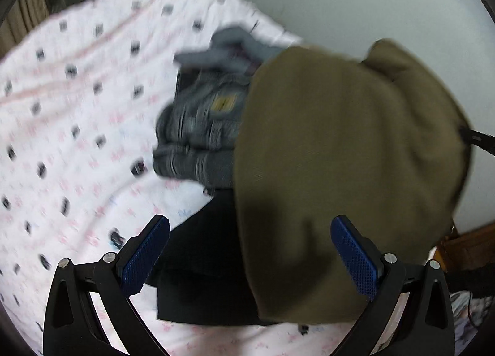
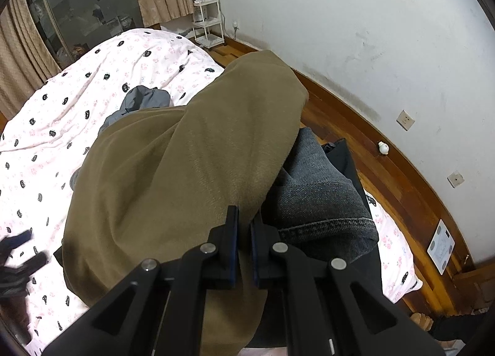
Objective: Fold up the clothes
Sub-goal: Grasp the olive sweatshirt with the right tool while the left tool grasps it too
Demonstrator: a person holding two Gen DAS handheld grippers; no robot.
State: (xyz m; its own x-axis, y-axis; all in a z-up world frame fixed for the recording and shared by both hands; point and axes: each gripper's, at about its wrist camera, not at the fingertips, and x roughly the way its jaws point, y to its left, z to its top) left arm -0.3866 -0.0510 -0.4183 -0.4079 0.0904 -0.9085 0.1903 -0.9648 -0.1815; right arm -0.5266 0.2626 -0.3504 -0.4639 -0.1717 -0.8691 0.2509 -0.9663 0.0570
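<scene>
An olive-brown garment [image 2: 185,170] lies bunched over a pile of clothes on the bed. My right gripper [image 2: 244,216] is shut on its near edge, with a fold of the fabric pinched between the pads. In the left wrist view the same olive garment [image 1: 340,154] hangs draped on the right. My left gripper [image 1: 250,223] is open above it, blue pads wide apart and nothing between them. Dark grey jeans [image 1: 198,127] and a black garment [image 1: 204,263] lie under the olive one. The jeans [image 2: 318,195] show just right of my right gripper.
The bed has a white sheet [image 2: 92,108] with pink and black prints. A crumpled grey garment [image 2: 145,99] lies farther back on it. To the right are the wooden floor [image 2: 386,170], a white wall, a white shelf rack [image 2: 205,0] and a bathroom scale [image 2: 441,246].
</scene>
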